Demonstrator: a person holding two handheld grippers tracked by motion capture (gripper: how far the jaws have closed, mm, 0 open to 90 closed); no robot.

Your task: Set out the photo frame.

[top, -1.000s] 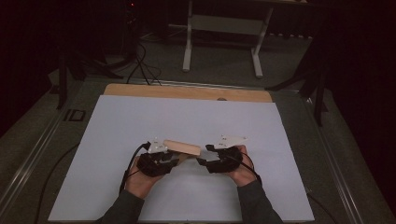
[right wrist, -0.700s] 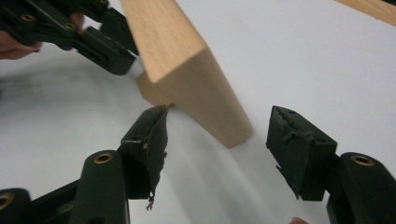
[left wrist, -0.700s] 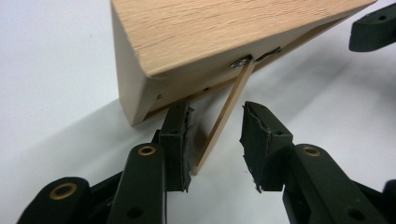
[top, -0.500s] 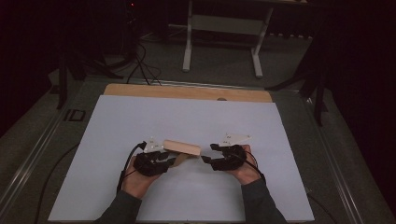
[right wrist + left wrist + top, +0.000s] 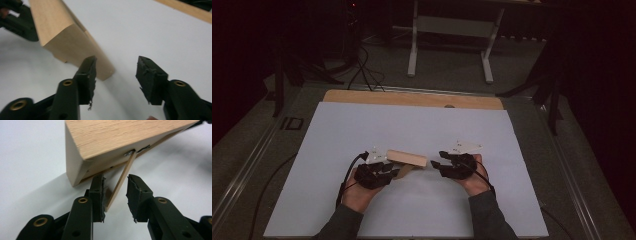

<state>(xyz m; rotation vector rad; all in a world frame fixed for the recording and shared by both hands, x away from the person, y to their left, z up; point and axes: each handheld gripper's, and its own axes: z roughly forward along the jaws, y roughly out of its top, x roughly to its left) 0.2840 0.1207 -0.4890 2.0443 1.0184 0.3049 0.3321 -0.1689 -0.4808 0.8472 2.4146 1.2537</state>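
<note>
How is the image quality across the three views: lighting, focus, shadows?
High view: dim, with dark surroundings; the white table sheet is evenly lit, no glare. Left gripper view: bright, the wooden block sharp, a soft shadow under it. Right gripper view: the block and the fingers slightly soft, the white surface nearly washed out.

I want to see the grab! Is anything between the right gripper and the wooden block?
No, nothing is in the way. The right gripper has open jaws, which have just been closing, beside the wooden block's end on the bare white table.
</note>
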